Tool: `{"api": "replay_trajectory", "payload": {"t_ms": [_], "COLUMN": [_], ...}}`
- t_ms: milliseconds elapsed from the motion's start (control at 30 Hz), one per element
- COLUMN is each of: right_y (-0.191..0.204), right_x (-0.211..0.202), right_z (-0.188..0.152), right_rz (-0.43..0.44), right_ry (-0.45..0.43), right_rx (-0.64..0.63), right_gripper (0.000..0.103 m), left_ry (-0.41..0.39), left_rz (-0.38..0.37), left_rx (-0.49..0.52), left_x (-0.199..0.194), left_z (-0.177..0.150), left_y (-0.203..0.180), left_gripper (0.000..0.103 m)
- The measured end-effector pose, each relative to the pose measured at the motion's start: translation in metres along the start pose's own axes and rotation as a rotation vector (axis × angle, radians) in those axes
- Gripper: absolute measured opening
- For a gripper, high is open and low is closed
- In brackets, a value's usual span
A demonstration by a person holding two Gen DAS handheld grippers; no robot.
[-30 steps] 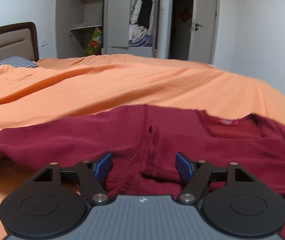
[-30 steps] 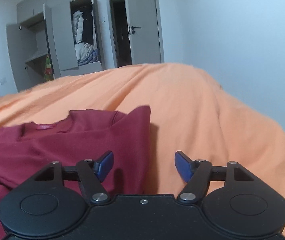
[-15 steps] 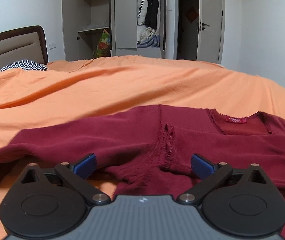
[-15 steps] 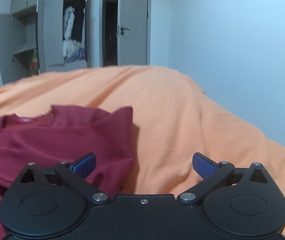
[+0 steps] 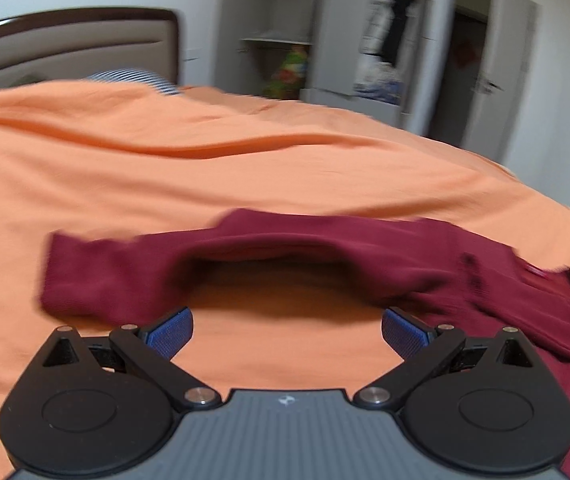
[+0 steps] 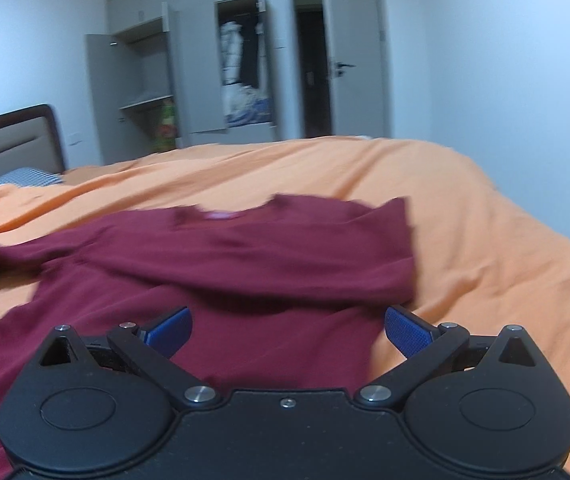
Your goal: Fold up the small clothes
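A dark red long-sleeved sweater (image 6: 245, 256) lies on the orange bed cover (image 6: 485, 232), neck with its pink label (image 6: 221, 215) toward the wardrobe. One sleeve is folded across the chest. In the left wrist view the other sleeve (image 5: 133, 272) arches out to the left, its cuff flat on the cover. My left gripper (image 5: 285, 330) is open over bare orange cover, just short of that sleeve, holding nothing. My right gripper (image 6: 287, 328) is open above the sweater's lower body near its right edge, empty.
The bed cover (image 5: 165, 176) stretches wide around the sweater. A headboard (image 5: 65, 52) and checked pillow (image 5: 133, 77) are at the far left. An open wardrobe (image 6: 241, 80) with clothes and a door (image 6: 357, 56) stand beyond the bed.
Both grippers opened wider and drew back from the sweater. The left one swung left, now facing the outstretched sleeve; the right one swung left over the sweater's body.
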State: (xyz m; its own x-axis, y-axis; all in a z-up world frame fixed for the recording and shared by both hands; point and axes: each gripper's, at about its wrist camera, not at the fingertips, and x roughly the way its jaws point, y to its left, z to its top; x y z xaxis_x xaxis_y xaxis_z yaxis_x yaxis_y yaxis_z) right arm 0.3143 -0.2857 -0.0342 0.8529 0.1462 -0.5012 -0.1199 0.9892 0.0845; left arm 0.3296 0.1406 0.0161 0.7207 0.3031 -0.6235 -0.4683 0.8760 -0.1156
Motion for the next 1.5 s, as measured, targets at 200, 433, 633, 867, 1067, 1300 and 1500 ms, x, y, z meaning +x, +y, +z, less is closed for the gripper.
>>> {"api": "replay_trajectory", "payload": {"t_ms": [200,433,633,867,1067,1300,1500], "right_y": [0.045,0.061,0.054,0.056,0.056,0.053,0.049], "right_x": [-0.009,-0.004,0.003,0.007,0.007,0.007,0.006], "right_z": [-0.023,-0.041,-0.046,-0.050,-0.052,-0.053,-0.053], "right_rz": [0.096,0.097,0.097,0.084,0.091,0.105,0.118], "right_ry": [0.046,0.102,0.118,0.121,0.117,0.109,0.097], "right_rx": [-0.027,-0.071,-0.062,-0.088,-0.079,-0.061,-0.043], "right_gripper": [0.102,0.102,0.102,0.103,0.103,0.103,0.103], "left_ry": [0.029,0.056,0.023,0.046,-0.026,-0.200,-0.377], "left_rz": [-0.054,-0.349,-0.290,-0.120,0.012,-0.009,-0.133], "left_rx": [-0.296,-0.734,-0.986,-1.232,-1.249,-1.045,-0.579], "left_x": [0.018,0.045,0.062,0.081,0.078,0.060,0.043], "left_z": [0.012,0.003,-0.003,-0.022,-0.022,0.014,0.091], "left_y": [0.061,0.091,0.101,0.117,0.121,0.101,0.044], "left_gripper": [0.103,0.103,0.103,0.087,0.026,0.007,0.006]}}
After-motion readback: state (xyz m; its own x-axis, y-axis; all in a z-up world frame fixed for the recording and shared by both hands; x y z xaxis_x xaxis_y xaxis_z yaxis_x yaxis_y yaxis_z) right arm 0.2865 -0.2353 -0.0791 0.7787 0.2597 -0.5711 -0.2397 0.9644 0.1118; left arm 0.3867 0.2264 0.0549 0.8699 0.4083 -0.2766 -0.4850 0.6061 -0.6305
